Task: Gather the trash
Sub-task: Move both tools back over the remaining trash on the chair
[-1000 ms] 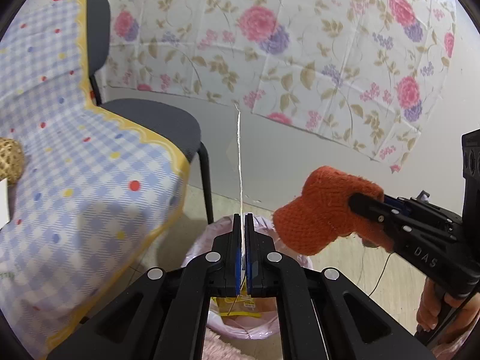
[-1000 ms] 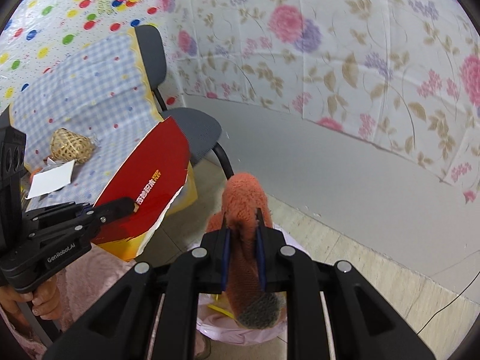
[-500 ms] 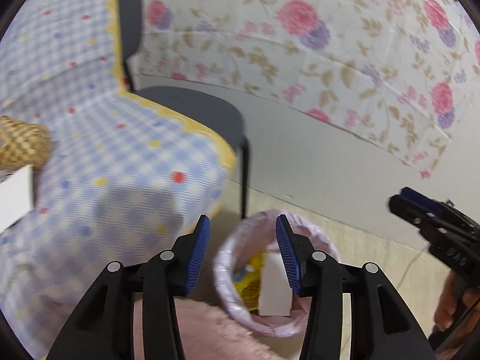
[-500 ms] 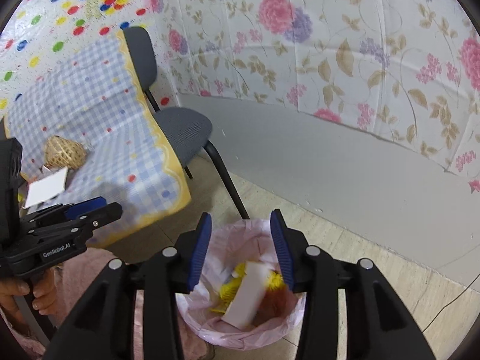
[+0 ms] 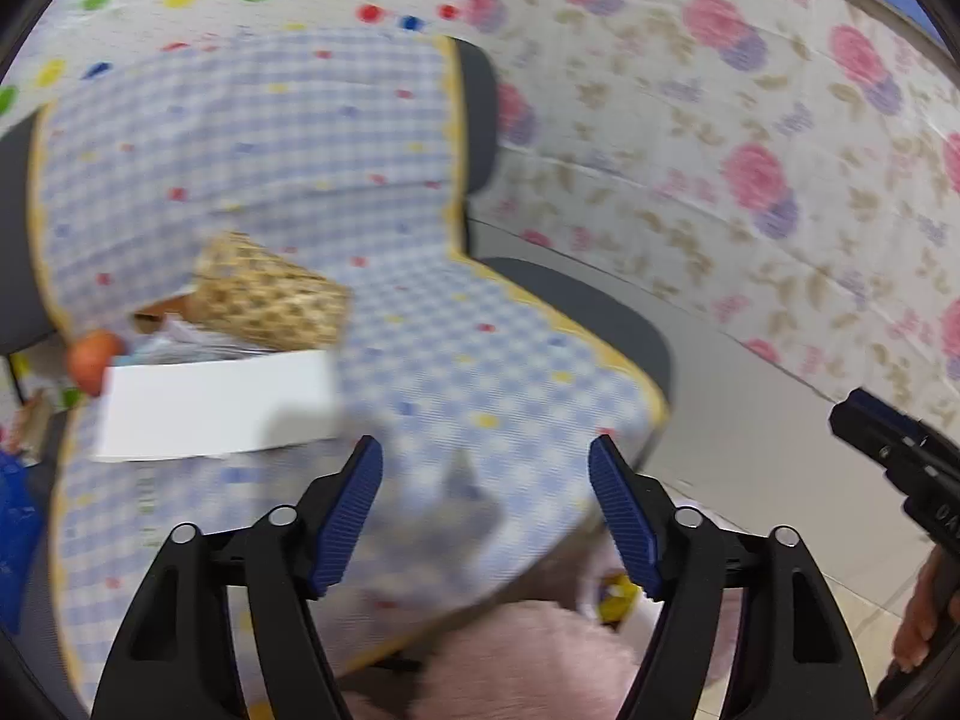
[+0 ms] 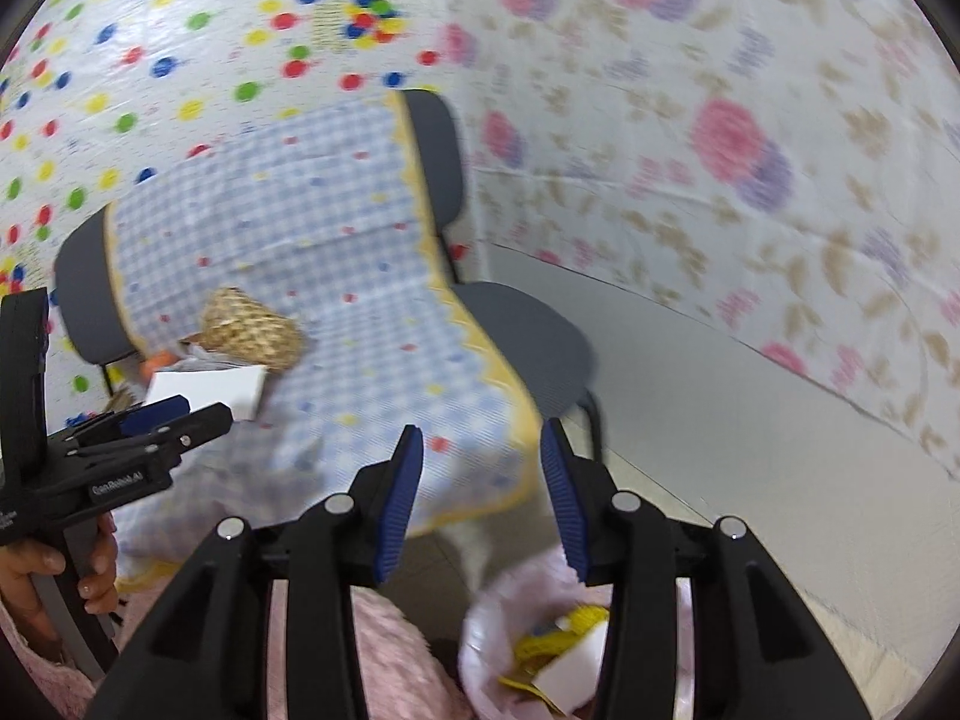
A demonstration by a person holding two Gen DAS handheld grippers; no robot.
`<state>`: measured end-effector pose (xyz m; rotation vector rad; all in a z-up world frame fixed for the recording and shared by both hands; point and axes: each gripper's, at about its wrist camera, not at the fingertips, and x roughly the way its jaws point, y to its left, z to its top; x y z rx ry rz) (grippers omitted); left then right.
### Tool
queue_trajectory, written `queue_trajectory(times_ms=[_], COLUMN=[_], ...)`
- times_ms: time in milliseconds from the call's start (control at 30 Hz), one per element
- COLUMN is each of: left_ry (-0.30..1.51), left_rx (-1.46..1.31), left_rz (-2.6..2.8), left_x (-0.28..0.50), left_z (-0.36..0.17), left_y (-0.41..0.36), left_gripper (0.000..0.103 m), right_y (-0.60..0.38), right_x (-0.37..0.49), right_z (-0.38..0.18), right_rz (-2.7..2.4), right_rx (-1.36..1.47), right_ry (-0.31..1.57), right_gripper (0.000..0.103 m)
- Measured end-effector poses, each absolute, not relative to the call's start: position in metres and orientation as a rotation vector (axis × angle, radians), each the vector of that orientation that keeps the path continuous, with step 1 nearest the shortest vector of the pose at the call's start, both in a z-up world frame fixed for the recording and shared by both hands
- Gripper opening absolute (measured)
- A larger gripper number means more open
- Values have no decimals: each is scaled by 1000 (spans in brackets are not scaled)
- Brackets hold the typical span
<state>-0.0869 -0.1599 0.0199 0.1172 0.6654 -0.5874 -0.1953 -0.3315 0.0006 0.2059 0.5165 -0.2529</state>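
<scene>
My left gripper (image 5: pixel 485 468) is open and empty above the near edge of the checked tablecloth (image 5: pixel 420 324). My right gripper (image 6: pixel 480 462) is open and empty, above the table's right corner. The pink-lined trash bin (image 6: pixel 498 618) stands on the floor below, holding yellow and white trash (image 6: pixel 570 648); its edge shows in the left wrist view (image 5: pixel 618 588). On the table lie a white paper sheet (image 5: pixel 216 402), a woven basket (image 5: pixel 270 294) and an orange object (image 5: pixel 90 354). The sheet (image 6: pixel 210 387) and basket (image 6: pixel 252 330) also show in the right wrist view.
A grey chair (image 5: pixel 576 306) stands behind the table's right corner, against the flowered wall covering (image 5: pixel 750 150). Another chair back (image 6: pixel 84 294) shows behind the table's left. The left gripper body (image 6: pixel 120 450) is at left in the right wrist view. Pink fluffy fabric (image 5: pixel 528 660) is below.
Both grippers let go of their trash, the red-and-yellow bag and the orange knitted piece, over the bin. Both now swing up and left toward the table, jaws open wider.
</scene>
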Motion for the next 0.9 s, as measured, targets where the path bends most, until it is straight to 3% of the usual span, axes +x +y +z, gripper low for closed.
queue_trajectory(times_ms=[67,367,900], left_ry=[652,649,702], left_rx=[117,41,15], left_rz=[-519,-305,-96], left_x=[-81,-42,3], left_z=[22,25,-5], left_y=[-144,-63,23], left_gripper=[80,81,79], right_y=[-318,-265,-208], right_x=[-182,-113,-10], right_z=[7,22,-14], right_rz=[-218,-82,100], right_rx=[183,98,82], right_ry=[511,512,614], right_gripper=[41,41,38])
